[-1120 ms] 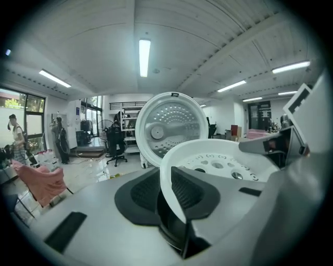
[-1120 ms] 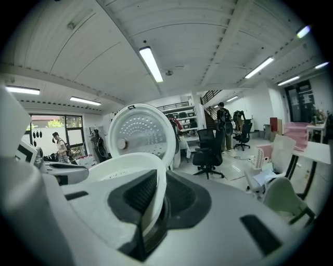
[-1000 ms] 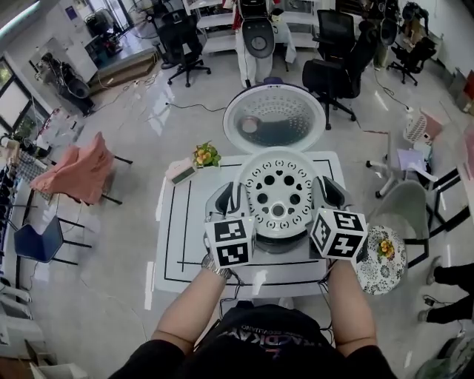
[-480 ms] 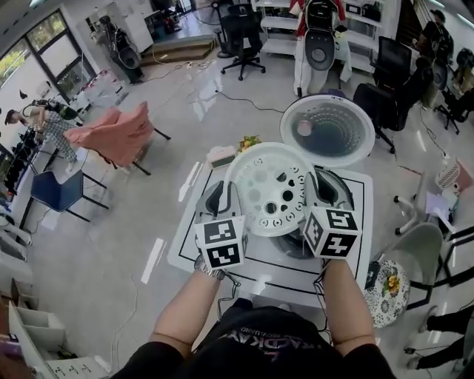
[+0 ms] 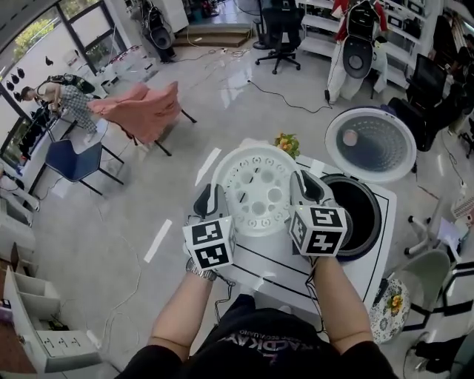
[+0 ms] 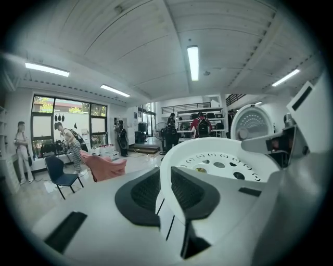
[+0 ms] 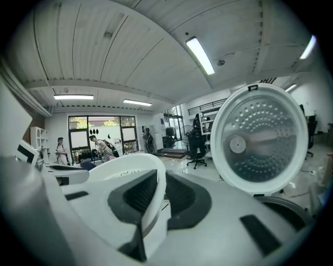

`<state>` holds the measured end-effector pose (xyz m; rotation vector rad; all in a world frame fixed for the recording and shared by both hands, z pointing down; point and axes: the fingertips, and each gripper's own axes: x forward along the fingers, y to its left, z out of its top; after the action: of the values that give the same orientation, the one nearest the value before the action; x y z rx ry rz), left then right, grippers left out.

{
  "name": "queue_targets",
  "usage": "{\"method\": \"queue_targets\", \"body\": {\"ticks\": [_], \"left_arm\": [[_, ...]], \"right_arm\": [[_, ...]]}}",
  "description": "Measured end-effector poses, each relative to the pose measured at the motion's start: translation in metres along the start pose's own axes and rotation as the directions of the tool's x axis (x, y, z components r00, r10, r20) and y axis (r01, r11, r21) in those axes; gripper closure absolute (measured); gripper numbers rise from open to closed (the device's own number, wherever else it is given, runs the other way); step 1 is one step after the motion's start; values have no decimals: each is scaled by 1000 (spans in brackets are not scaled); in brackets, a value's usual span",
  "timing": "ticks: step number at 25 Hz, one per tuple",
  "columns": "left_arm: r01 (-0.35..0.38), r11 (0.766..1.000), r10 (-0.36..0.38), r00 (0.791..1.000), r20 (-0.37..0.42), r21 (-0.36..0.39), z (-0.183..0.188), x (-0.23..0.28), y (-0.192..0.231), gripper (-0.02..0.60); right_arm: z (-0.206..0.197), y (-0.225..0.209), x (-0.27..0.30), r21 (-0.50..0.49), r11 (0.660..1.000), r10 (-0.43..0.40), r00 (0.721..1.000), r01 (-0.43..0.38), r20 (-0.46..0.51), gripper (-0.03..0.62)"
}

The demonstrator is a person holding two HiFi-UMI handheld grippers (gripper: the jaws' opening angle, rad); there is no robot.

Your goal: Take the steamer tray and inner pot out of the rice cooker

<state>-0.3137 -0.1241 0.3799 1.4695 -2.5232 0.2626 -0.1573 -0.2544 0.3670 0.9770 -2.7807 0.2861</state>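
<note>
The steamer tray (image 5: 255, 191), judged light and rigid, is held at frame centre, its opposite rim edges clamped by the left gripper (image 5: 209, 200) and right gripper (image 5: 306, 189).

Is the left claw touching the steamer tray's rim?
Touching. The left gripper view shows the left claw closed on the steamer tray, its white rim pinched between both dark pads with no gap.

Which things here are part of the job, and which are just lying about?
Job: steamer tray, clamped by left gripper and right gripper; inner pot in the rice cooker.
Lying about: flowers, pink cloth, blue chair, office chair.
</note>
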Motion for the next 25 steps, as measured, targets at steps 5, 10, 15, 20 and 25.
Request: {"method": "queue_targets", "body": {"ticks": [5,10,15,20,25], "left_arm": [[-7,1000,7,1000,-29,-5,-14,30,31,517],[16,1000,-16,997,-81,0,-37,64,53,515],[57,998,-56,989,-140,2,-64,108,56,515],[102,995,-100,976,-191,0,-87,145,56,517],[143,989,-147,963,-226,-34,-116,174,49,517]], "right_arm": [[-19,16,45,8,1000,4,999,-3,-49,540],[-46,24,83,31,999,-21,995,24,-97,542],[-76,12,117,53,995,-71,985,80,-155,543],[-109,0,145,85,987,-116,970,137,-214,543],[-140,-16,163,94,978,-155,952,185,-265,543]]}}
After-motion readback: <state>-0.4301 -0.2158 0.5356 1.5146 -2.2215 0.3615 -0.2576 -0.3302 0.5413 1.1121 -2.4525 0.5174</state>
